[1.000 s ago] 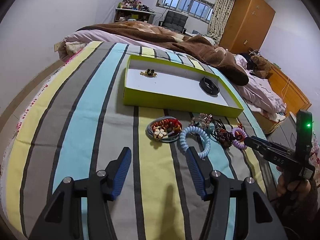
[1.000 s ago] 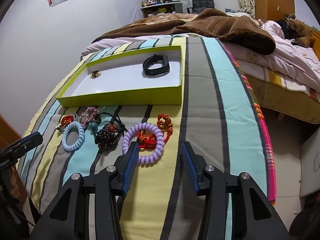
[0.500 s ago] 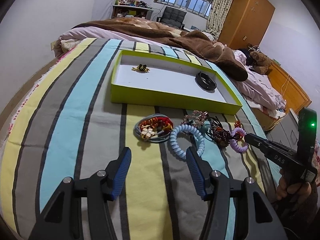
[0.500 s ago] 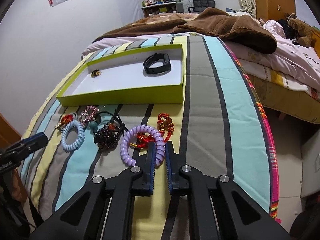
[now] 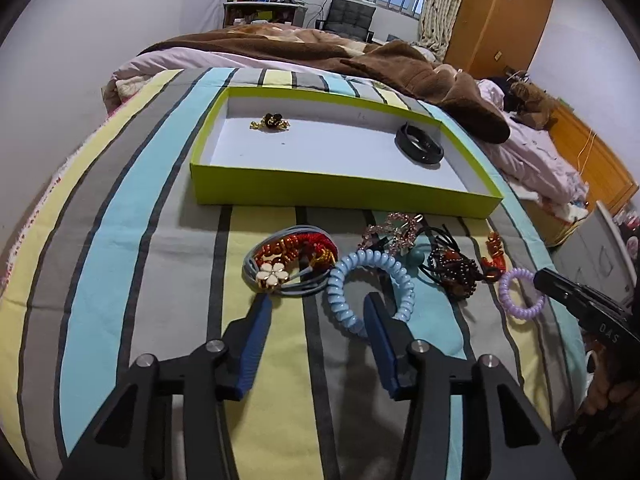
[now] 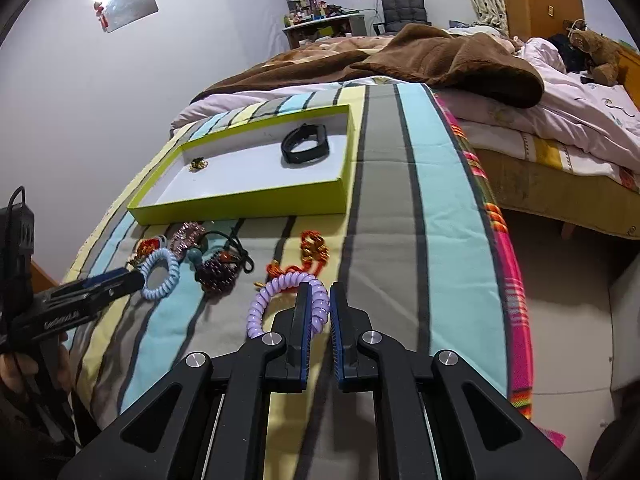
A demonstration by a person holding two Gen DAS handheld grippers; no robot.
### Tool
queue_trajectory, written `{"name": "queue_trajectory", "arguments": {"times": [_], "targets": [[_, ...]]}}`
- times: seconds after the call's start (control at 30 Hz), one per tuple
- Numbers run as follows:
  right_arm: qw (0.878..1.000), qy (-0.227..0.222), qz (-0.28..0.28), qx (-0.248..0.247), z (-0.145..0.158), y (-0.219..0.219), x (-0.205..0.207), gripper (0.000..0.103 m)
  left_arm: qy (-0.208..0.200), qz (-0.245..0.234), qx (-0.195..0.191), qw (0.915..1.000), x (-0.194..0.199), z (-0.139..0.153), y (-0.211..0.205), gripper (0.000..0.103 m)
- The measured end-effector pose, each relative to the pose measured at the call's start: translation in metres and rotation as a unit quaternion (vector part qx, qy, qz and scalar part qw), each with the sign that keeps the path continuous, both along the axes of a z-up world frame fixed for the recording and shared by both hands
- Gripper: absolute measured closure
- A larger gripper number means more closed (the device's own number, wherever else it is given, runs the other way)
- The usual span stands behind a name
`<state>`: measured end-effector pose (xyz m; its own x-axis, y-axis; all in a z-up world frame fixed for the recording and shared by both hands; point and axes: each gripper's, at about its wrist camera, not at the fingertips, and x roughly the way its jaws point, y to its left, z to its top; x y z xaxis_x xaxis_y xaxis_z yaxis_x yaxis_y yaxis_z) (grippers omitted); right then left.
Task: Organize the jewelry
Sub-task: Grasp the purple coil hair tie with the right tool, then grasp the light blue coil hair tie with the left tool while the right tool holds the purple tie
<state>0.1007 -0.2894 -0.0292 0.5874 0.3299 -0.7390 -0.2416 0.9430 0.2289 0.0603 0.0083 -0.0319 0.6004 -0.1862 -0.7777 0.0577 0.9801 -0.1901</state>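
Note:
A lime-green tray (image 5: 344,194) (image 6: 240,202) lies on the striped bedspread, holding a black wristband (image 5: 419,143) (image 6: 306,145) and a small gold-and-black brooch (image 5: 271,122). In front of it lie several pieces: a red beaded bracelet with a white flower (image 5: 289,261), a blue spiral hair tie (image 5: 370,280) (image 6: 161,268), a dark bead bracelet (image 5: 456,270), a red knot charm (image 6: 314,248). My right gripper (image 6: 319,300) is shut on the purple spiral hair tie (image 6: 276,292) (image 5: 520,292). My left gripper (image 5: 316,312) is open, its right finger inside the blue tie's loop.
A brown blanket (image 6: 440,60) is heaped behind the tray. The bed's right edge (image 6: 516,280) drops to the floor. A second bed with a teddy bear (image 6: 596,52) stands at the right, a wooden wardrobe (image 5: 496,20) at the back.
My right gripper shut on the purple hair tie and has lifted its near edge. My left gripper moved forward to the blue hair tie and stayed open.

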Motion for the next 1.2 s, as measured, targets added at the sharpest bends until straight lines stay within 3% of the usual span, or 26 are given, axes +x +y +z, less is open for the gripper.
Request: {"name": "queue_trajectory", "arguments": {"times": [0.1,0.33,0.4,0.53,0.67,0.8,0.87,1.2], "targets": [[1.000,0.006,-0.002,-0.019,-0.005,-0.003,0.000,0.094,0.001,-0.007,0.012,0.9999,0.002,-0.001,-0.007,0.063],[0.998,0.011,0.024,-0.061,-0.009,0.004,-0.003,0.093,0.003,-0.014,0.044,0.9989,0.005,0.000,-0.015,0.068],[0.997,0.013,0.026,-0.066,-0.010,0.005,-0.002,0.086,0.001,-0.018,0.062,0.9979,0.004,-0.001,-0.018,0.076],[0.996,0.015,0.032,-0.081,-0.013,0.009,-0.002,0.085,-0.005,-0.026,0.100,0.9947,0.002,-0.001,-0.024,0.083],[0.994,0.014,0.036,-0.099,-0.013,0.014,-0.003,0.085,-0.005,-0.030,0.098,0.9948,0.001,0.000,-0.024,0.092],[0.994,0.010,0.032,-0.106,-0.012,0.017,-0.006,0.086,-0.007,-0.030,0.092,0.9953,0.000,0.001,-0.021,0.093],[0.994,0.008,0.029,-0.103,-0.012,0.016,-0.006,0.093,-0.011,-0.030,0.092,0.9953,-0.002,0.003,-0.020,0.093],[0.997,-0.007,0.013,-0.071,0.000,0.011,-0.008,0.093,-0.042,-0.028,0.078,0.9957,-0.014,0.021,-0.010,0.093]]}}
